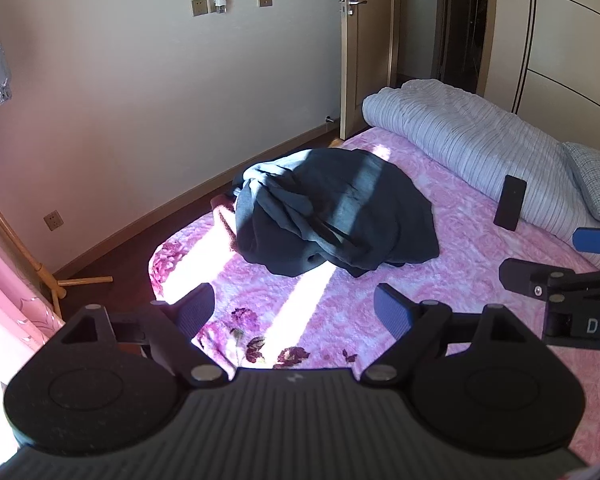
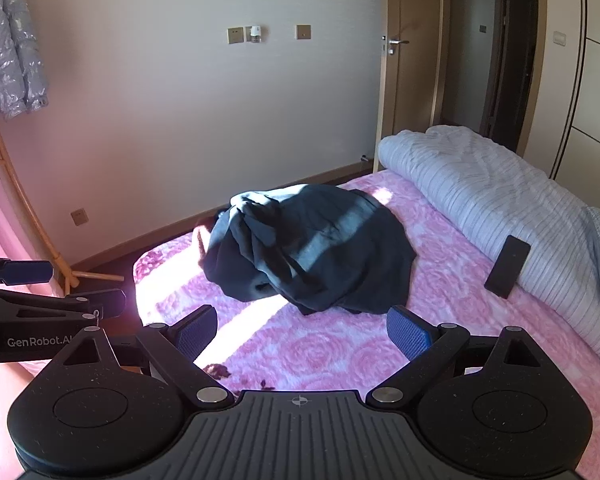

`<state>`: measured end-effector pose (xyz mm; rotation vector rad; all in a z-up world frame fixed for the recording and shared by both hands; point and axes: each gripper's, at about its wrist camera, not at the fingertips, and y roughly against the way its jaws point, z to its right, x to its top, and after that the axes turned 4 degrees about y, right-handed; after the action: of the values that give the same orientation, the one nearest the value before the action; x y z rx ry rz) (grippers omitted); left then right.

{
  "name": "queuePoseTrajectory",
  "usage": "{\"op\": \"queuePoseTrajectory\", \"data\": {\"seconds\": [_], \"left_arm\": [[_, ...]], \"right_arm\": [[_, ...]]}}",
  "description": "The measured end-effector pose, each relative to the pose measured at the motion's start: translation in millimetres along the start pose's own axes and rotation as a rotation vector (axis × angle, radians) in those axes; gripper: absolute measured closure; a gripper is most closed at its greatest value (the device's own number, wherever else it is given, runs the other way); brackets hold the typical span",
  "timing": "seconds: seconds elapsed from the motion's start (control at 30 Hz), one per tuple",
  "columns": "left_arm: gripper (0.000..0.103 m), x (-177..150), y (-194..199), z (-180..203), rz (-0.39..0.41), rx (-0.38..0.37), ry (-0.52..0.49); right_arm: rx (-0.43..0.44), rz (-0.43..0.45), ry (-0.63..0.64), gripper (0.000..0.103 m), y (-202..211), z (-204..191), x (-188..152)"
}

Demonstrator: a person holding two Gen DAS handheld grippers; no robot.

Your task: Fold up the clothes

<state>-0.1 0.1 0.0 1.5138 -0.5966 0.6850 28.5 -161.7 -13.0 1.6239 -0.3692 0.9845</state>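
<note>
The dark garment (image 1: 332, 212) lies crumpled on the pink bed (image 1: 440, 308), beside the rolled quilt (image 1: 472, 140). It looks soft, limp and light, so an outer hem edge seems the best hold. The left gripper (image 1: 294, 306) and right gripper (image 2: 302, 328) are both spread wide, holding nothing.

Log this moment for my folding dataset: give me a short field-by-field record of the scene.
surface: bed with pink floral blanket
garment: dark blue garment, crumpled in a heap, unfolded, partly in sunlight
left gripper: open, empty, short of the garment
right gripper: open, empty, short of the garment
other items on bed: rolled striped quilt along the far side; black phone leaning against it
background: silver jacket hanging at left, door open
fold progress: not started
</note>
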Motion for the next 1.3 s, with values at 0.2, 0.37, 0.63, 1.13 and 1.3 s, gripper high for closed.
{"op": "queuePoseTrajectory", "data": {"seconds": [0.2, 0.37, 0.63, 1.13, 1.3], "left_arm": [[0.019, -4, 2, -5, 0.0, -0.01, 0.026], [0.019, -4, 3, 2, -0.012, 0.007, 0.011], [0.019, 0, -4, 5, -0.026, -0.011, 0.01], [0.019, 1, -7, 1, -0.041, -0.032, -0.005], [0.019, 0, -9, -2, -0.044, -0.033, -0.005]], "right_arm": [[-0.004, 0.005, -0.01, 0.008, -5, -4, 3], [-0.008, 0.009, -0.019, 0.008, -9, -8, 5], [-0.035, 0.014, -0.02, 0.008, -13, -12, 5], [-0.061, 0.005, -0.015, 0.008, -23, -25, 2], [-0.057, 0.005, -0.009, 0.008, -21, -22, -1]]}}
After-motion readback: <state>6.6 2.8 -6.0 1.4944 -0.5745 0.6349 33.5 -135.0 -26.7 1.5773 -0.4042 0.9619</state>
